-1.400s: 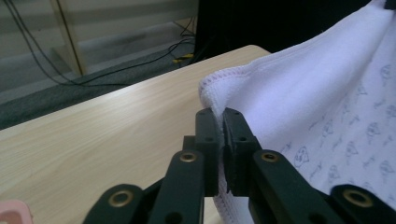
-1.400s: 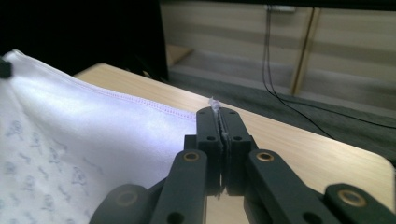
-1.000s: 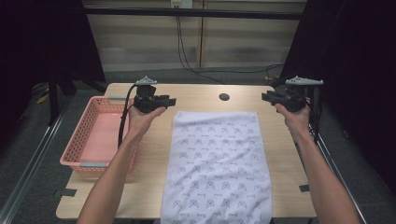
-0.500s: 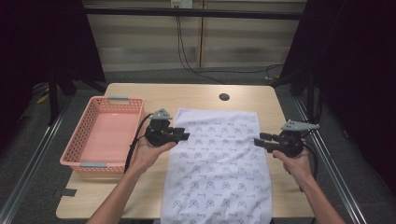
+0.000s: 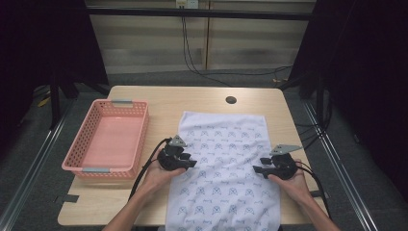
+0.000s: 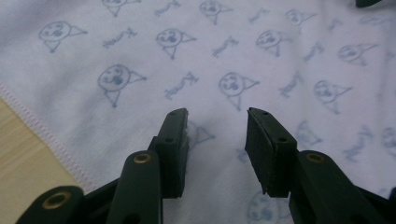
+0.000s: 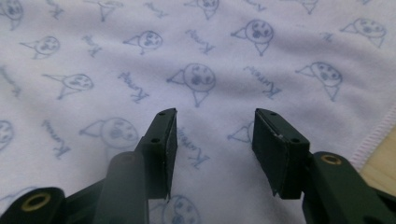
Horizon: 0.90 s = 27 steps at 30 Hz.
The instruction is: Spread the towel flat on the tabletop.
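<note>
A white cloth (image 5: 223, 144) printed with small blue faces lies flat on the wooden table (image 5: 192, 98), its near end hanging over the front edge. My left gripper (image 5: 189, 163) is low over the cloth's left edge, about halfway along, jaws pointing inward. My right gripper (image 5: 260, 167) mirrors it at the right edge. In the left gripper view the left gripper (image 6: 217, 114) stands open just above the cloth (image 6: 233, 56), pinching nothing. In the right gripper view the right gripper (image 7: 215, 114) hovers the same way over the cloth (image 7: 210, 46). Both pairs of jaws have just been opening.
An empty pink mesh basket (image 5: 108, 139) sits on the table's left side, close to the left hand. A round cable hole (image 5: 231, 100) lies near the far edge. Bare wood shows at the cloth's hem (image 6: 28, 154) and beside it (image 7: 380, 168).
Both hands came down and back toward the person, from the cloth's far corners to the middle of its side edges. The cloth has not moved.
</note>
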Motion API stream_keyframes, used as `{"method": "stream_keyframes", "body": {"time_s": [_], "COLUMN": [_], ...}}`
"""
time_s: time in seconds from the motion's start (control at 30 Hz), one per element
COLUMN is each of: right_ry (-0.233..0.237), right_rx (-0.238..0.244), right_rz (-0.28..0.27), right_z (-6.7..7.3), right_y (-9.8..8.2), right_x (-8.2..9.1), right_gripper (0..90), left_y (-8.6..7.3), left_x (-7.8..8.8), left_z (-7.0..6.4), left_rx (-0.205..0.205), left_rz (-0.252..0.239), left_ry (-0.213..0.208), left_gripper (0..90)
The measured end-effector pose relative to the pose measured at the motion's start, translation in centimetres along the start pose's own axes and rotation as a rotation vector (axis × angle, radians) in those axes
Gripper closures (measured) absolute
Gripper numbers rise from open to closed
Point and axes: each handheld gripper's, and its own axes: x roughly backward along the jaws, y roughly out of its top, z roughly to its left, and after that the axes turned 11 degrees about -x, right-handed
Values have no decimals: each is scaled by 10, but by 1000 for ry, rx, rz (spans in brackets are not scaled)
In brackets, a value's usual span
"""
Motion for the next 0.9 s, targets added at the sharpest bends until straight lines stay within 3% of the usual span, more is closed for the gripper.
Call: {"method": "stream_keyframes", "body": {"time_s": [0.1, 0.17, 0.2, 0.3, 0.5, 0.6, 0.8, 0.83, 0.9], "right_ry": [-17, -21, -8, 29, 97, 106, 151, 157, 151], "right_rx": [13, 34, 37, 37, 25, 19, 32, 31, 41], "right_rz": [-13, -3, 12, 31, 81, 112, 144, 156, 161], "right_z": [1, 4, 5, 9, 22, 29, 41, 42, 44], "right_y": [0, -2, -2, -8, -28, -39, -53, -55, -55], "right_x": [-1, 1, 3, 9, 28, 40, 53, 54, 56], "right_gripper": [554, 670, 746, 851, 866, 862, 863, 863, 831], "left_y": [-5, -9, -11, -21, -35, -37, -44, -46, -47], "left_x": [1, 4, 7, 16, 30, 33, 41, 43, 44], "left_z": [0, -7, -10, -13, -33, -42, -63, -67, -72], "left_rx": [4, -21, -45, -15, -10, -18, -3, 15, 8], "left_rz": [-8, 2, 2, -3, -7, 2, 15, 13, 14], "left_ry": [-9, 18, 28, -23, -84, -149, -190, -203, -210], "left_gripper": [589, 617, 694, 844, 856, 864, 865, 866, 866]}}
